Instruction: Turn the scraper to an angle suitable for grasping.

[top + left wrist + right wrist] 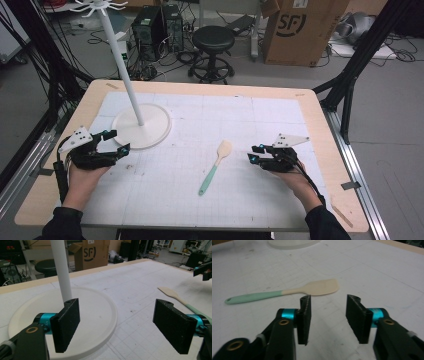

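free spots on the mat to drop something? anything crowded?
Biggest bare patch: far right of the mat, beyond the spatula and right claw. Also free: the near strip between the two forearms, below the spatula's green handle. Crowded: the left side, where the left claw sits close to the white stand base.

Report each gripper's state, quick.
Left gripper: open, holding nothing, beside the white stand base.
Right gripper: open, holding nothing, just short of the spatula.
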The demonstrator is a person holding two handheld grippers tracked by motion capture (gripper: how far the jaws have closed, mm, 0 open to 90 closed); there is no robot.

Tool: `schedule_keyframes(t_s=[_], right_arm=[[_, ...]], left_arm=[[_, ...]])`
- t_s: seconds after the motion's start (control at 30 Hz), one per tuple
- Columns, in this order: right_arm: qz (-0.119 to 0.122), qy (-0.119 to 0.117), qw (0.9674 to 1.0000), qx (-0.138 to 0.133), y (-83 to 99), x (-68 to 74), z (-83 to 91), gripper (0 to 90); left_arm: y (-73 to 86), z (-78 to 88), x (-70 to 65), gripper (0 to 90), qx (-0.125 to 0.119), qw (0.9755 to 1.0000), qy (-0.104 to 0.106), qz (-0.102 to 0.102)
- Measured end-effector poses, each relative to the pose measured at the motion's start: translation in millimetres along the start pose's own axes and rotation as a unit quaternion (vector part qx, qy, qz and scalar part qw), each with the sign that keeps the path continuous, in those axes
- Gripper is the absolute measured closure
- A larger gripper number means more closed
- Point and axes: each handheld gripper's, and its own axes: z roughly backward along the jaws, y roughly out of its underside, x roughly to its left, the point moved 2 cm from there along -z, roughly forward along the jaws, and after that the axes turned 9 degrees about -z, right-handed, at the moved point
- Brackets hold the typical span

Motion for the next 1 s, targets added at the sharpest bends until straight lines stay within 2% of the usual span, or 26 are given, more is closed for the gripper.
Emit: schedule_keyframes(t_s=[0.07, 0.1, 0.13, 0.17, 0.2, 0.3, 0.33, 0.43, 0.53, 0.57, 0.6, 0.63, 0.67, 0.7, 0.83, 0.87, 1.0], right_arm=[[0.003, -0.005, 1.0, 0.004, -0.6, 3.4, -2.9, 66.9], [0.013, -0.017, 0.9997, 0.011, -1.8, 9.7, -9.3, 73.0], [0.013, -0.017, 0.9997, 0.011, -1.8, 9.7, -9.3, 73.0], [0.029, -0.023, 0.9991, 0.019, -2.9, 16.5, -15.8, 78.4], [0.029, -0.023, 0.9991, 0.019, -2.9, 16.5, -15.8, 78.4], [0.044, -0.038, 0.9979, 0.028, -4.6, 26.6, -25.7, 85.9], [0.054, -0.051, 0.9966, 0.036, -5.7, 33.2, -32.1, 89.4], [0.06, -0.064, 0.9952, 0.045, -6.6, 39.4, -37.8, 89.5], [0.077, -0.091, 0.991, 0.061, -6.7, 52.2, -49.2, 89.5], [0.084, -0.11, 0.9873, 0.079, -5.5, 61.6, -55.7, 89.5], [0.084, -0.11, 0.9873, 0.079, -5.5, 61.6, -55.7, 89.5], [0.097, -0.125, 0.983, 0.094, -4.2, 70.9, -62.4, 89.6], [0.106, -0.129, 0.9808, 0.1, -3.9, 74.9, -65.8, 89.6], [0.106, -0.129, 0.9808, 0.1, -3.9, 74.9, -65.8, 89.6], [0.133, -0.14, 0.9734, 0.124, -3.1, 87.3, -80.2, 89.6], [0.142, -0.142, 0.9704, 0.133, -2.8, 92.6, -87.7, 89.6], [0.149, -0.141, 0.9698, 0.132, -6.2, 95.6, -94.8, 89.6]], left_arm=[[0.3, -0.1, 0.0, 22.4, 0.001, 1.0, 0.0, 0.001], [0.4, -0.2, -0.2, 22.5, 0.001, 1.0, 0.0, 0.001], [0.6, -0.3, -0.2, 22.5, 0.001, 1.0, 0.001, 0.002], [0.6, -0.4, -0.2, 22.5, 0.001, 1.0, 0.0, 0.003], [0.5, -0.3, -0.1, 22.5, 0.001, 1.0, -0.002, 0.001], [0.4, 0.1, 0.1, 22.3, 0.0, 1.0, -0.002, 0.003], [0.5, 0.1, 0.1, 22.3, 0.0, 1.0, -0.002, 0.003], [0.6, 0.1, 0.1, 22.3, 0.001, 1.0, -0.001, 0.002], [1.0, -0.3, 0.0, 22.4, 0.001, 1.0, 0.002, 0.003], [1.1, -0.4, -0.1, 22.4, 0.001, 1.0, 0.002, 0.003], [1.1, -0.4, -0.2, 22.4, 0.001, 1.0, 0.002, 0.003], [1.0, -0.5, -0.2, 22.5, 0.001, 1.0, 0.003, 0.002], [1.0, -0.7, -0.3, 22.5, 0.0, 1.0, 0.003, 0.003], [1.0, -0.8, -0.4, 22.5, 0.0, 1.0, 0.003, 0.003], [1.0, -1.1, -0.6, 22.5, 0.001, 1.0, 0.003, 0.003], [0.8, -1.0, -0.6, 22.5, 0.0, 1.0, 0.003, 0.004], [0.8, -1.1, -0.5, 22.5, -0.001, 1.0, 0.003, 0.005]])
